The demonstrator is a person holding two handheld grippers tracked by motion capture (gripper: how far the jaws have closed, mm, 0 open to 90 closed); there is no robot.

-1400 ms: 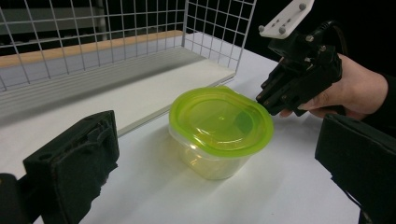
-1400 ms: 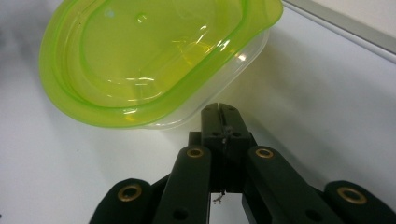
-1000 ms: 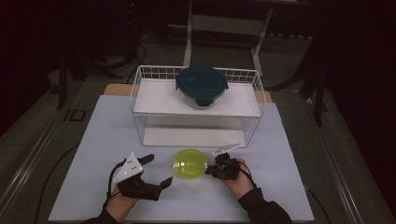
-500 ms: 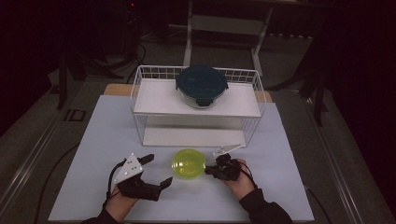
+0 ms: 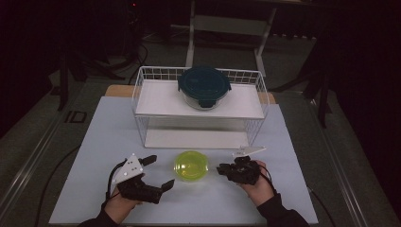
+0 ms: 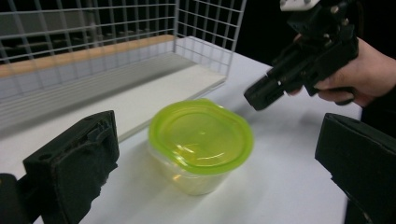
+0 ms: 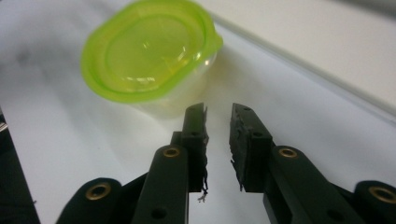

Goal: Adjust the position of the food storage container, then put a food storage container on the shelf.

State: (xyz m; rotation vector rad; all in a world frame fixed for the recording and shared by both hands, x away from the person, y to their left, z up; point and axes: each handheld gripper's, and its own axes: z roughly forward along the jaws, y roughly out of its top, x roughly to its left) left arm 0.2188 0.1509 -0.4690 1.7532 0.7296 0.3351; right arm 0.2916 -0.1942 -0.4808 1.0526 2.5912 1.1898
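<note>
You are holding both tongs low over the white table (image 5: 293, 198), one on either side of the small clear plastic tub with the round lime-green lid (image 5: 191, 166), which I judge sets it up for a grab from either hand. Your left tongs (image 5: 157, 174) are sitting just left of the tub, spread wide and gripping nothing, the tub framed between their jaws in the left gripper view. Your right tongs (image 7: 218, 116) are pointing at the tub from just right of it, nearly pressed together with a narrow gap, touching nothing. Beyond the tub, the white wire two-tier rack (image 5: 142, 127) is standing, carrying a round glass container with a dark teal lid (image 5: 204, 86) on its top shelf.
</note>
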